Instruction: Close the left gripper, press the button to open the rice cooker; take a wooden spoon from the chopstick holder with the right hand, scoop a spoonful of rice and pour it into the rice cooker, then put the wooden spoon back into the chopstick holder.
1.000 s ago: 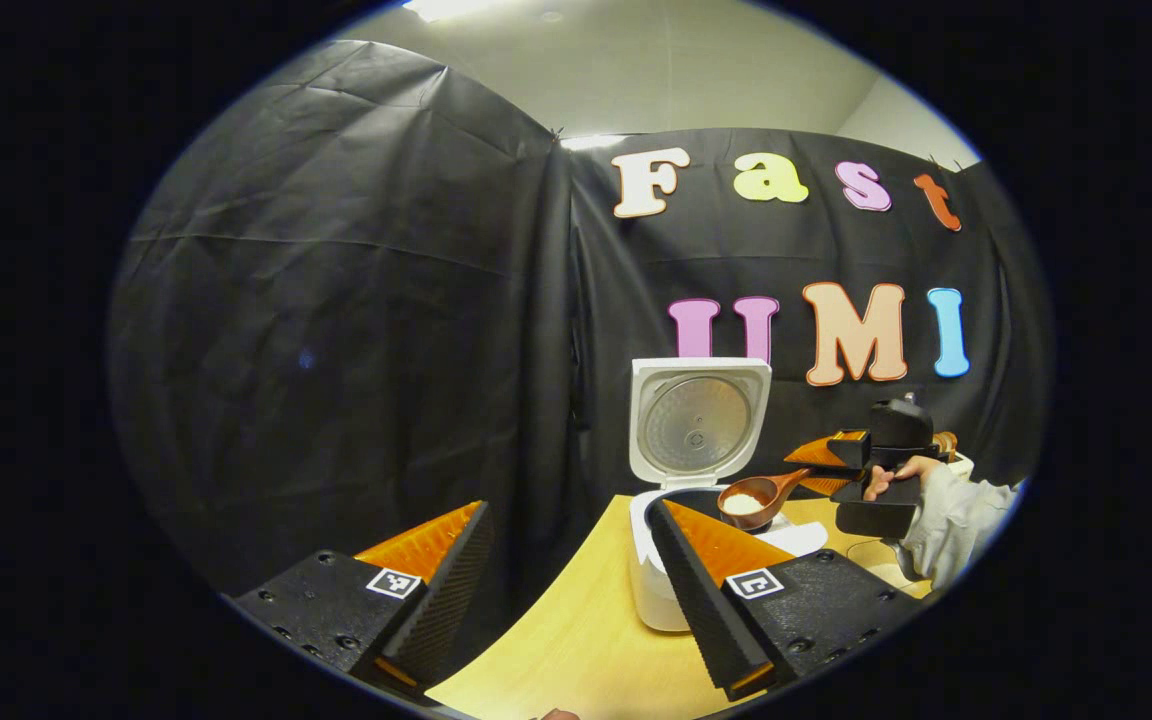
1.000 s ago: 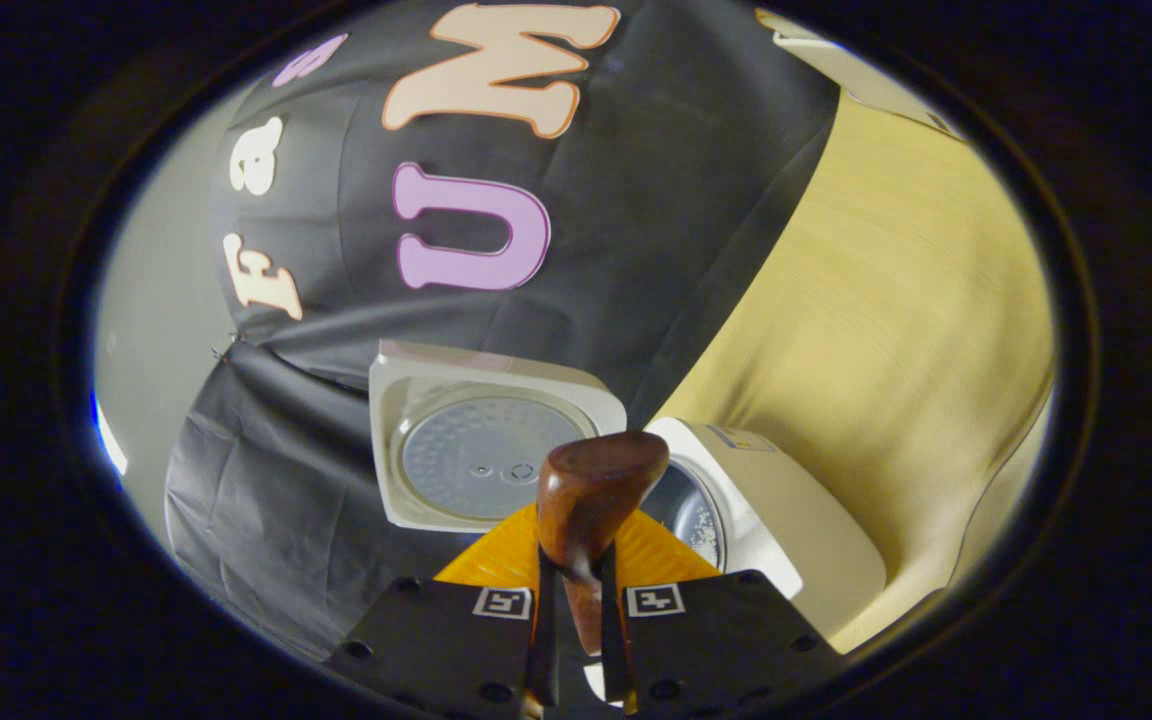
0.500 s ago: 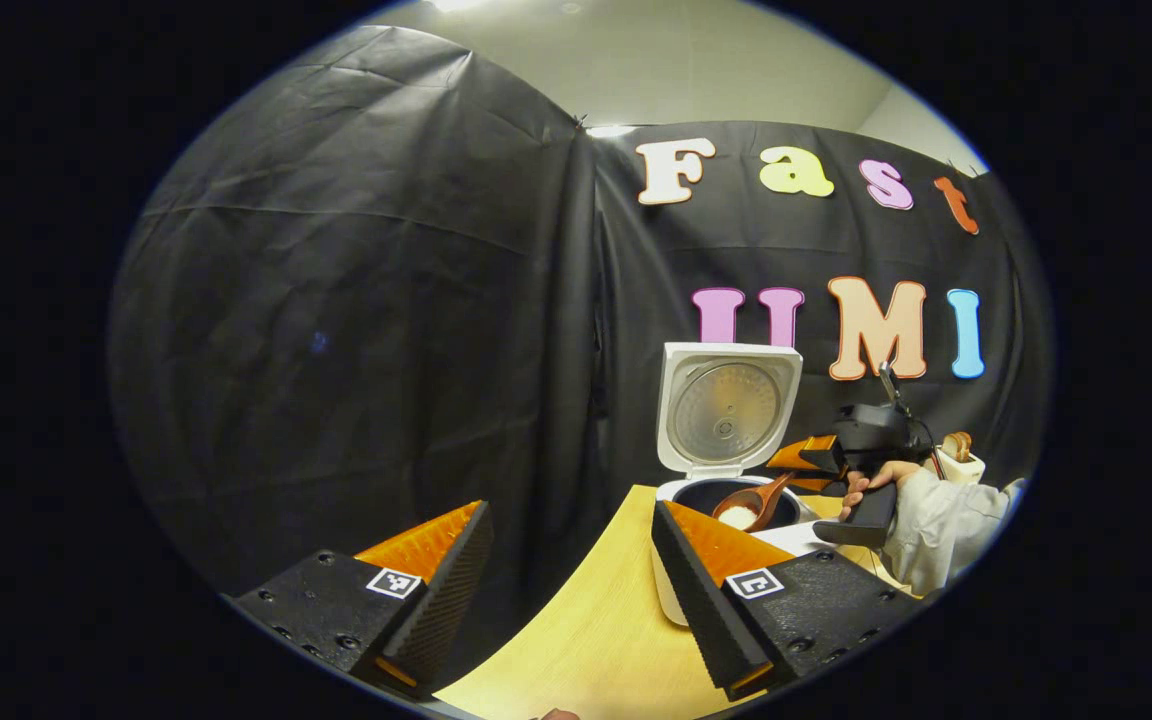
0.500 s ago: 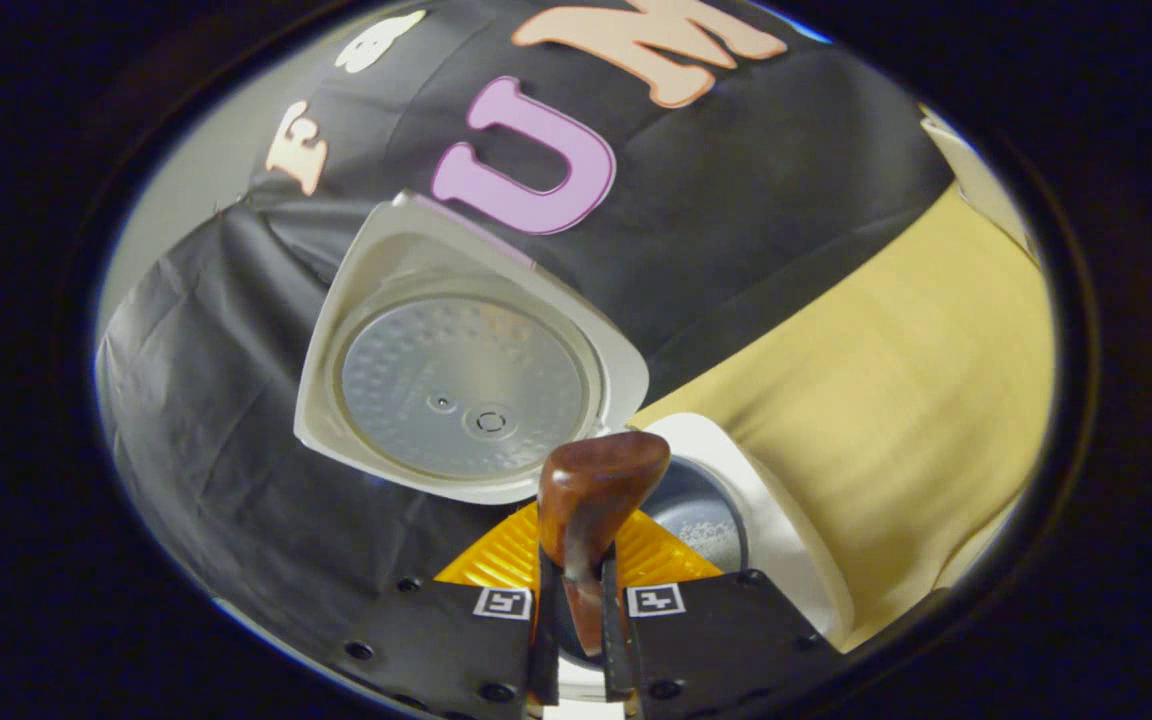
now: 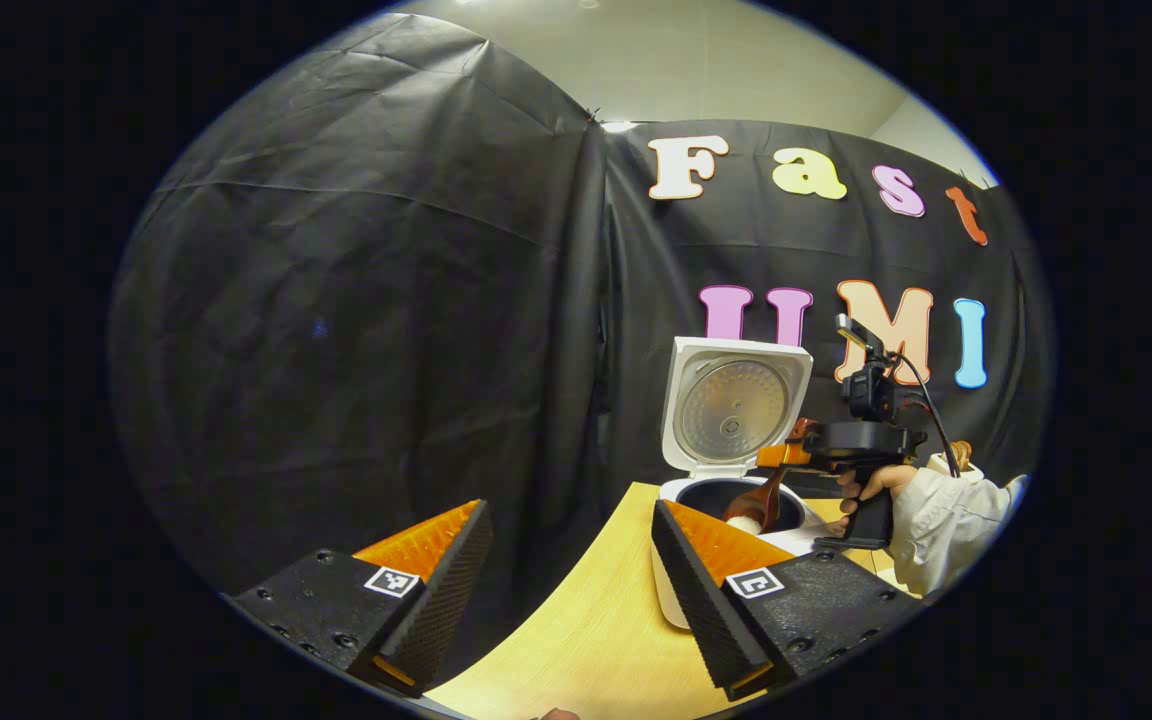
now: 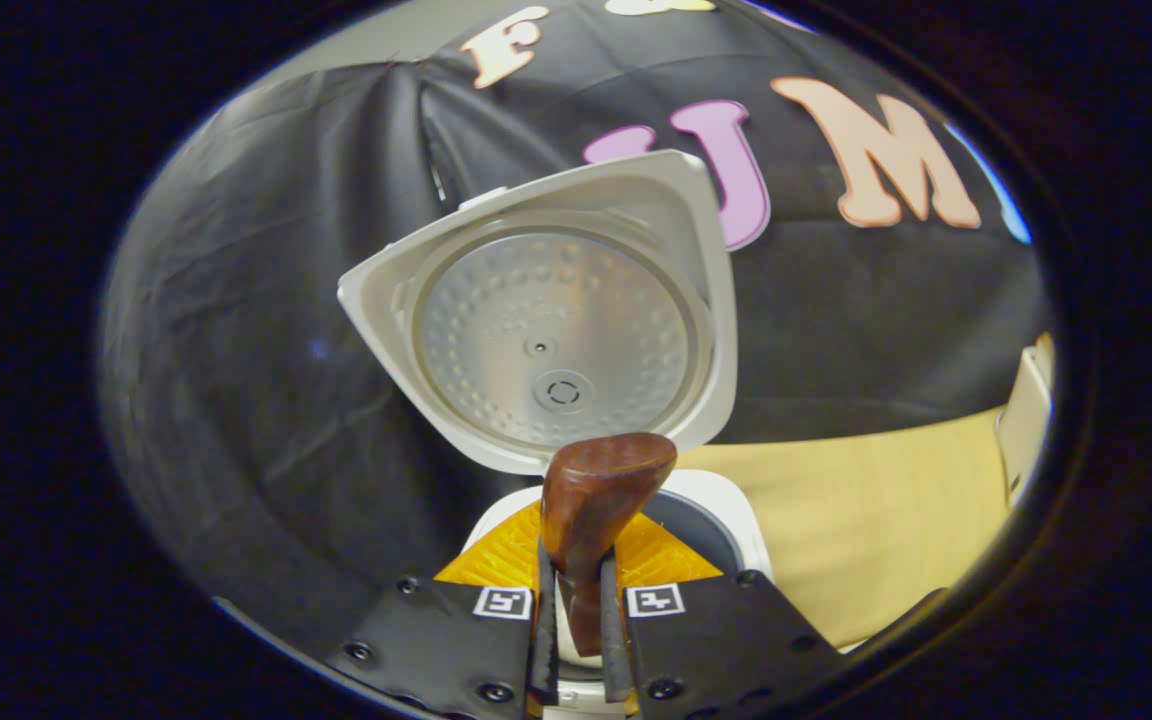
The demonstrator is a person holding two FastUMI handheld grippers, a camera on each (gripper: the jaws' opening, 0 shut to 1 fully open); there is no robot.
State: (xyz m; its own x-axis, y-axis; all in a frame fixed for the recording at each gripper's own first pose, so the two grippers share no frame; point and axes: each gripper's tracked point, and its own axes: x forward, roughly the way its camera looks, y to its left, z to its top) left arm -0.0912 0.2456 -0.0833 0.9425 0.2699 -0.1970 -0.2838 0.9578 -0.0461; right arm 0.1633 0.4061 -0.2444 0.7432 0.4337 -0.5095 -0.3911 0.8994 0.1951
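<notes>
The right hand-held gripper (image 6: 576,600) clenches the brown wooden spoon (image 6: 596,500), tipped over the open white rice cooker (image 5: 726,500) on the pale wooden counter (image 5: 586,640). Tilting too far sideways could scatter rice onto its rim. The left hand-held gripper (image 5: 576,590) hangs released.
</notes>
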